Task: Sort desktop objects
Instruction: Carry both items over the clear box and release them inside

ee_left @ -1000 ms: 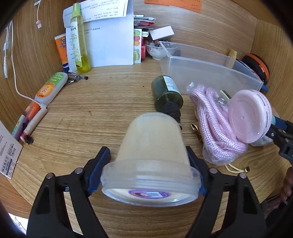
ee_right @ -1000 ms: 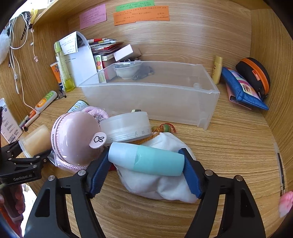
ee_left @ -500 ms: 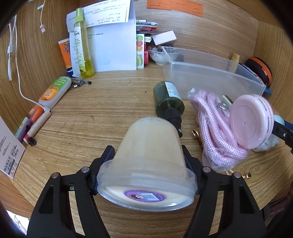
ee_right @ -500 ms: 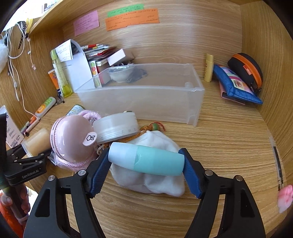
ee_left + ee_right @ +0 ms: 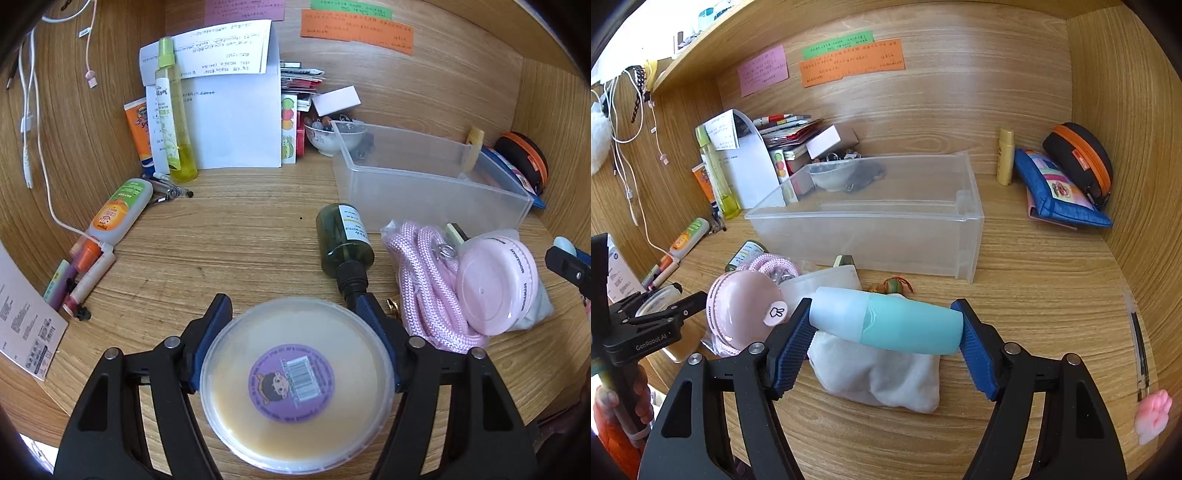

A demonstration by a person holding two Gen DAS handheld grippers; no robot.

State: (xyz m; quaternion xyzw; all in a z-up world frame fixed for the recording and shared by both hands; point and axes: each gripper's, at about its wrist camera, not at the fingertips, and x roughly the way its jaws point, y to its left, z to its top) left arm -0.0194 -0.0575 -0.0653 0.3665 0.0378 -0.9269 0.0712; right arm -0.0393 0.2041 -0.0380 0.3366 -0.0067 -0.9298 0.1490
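My left gripper (image 5: 297, 332) is shut on a clear pudding cup (image 5: 297, 384) with a purple label, held above the desk with its lid towards the camera. My right gripper (image 5: 884, 328) is shut on a teal and white bottle (image 5: 886, 325), held crosswise above a white cloth pouch (image 5: 882, 376). An empty clear plastic bin (image 5: 886, 221) stands behind it and also shows in the left wrist view (image 5: 424, 188). A dark green bottle (image 5: 343, 236), a bagged pink rope (image 5: 424, 280) and a pink round case (image 5: 495, 288) lie near the front.
A yellow spray bottle (image 5: 173, 118), an orange tube (image 5: 138, 129), papers (image 5: 229, 110) and a small bowl (image 5: 328, 136) stand at the back left. A lotion tube (image 5: 118, 210) and pens (image 5: 85, 277) lie left. A blue pouch (image 5: 1060, 192) and a black case (image 5: 1082, 158) sit right.
The left gripper has lifted and tilted the pudding cup, so its lid now faces the camera. The right gripper has risen and pulled back with the teal bottle.
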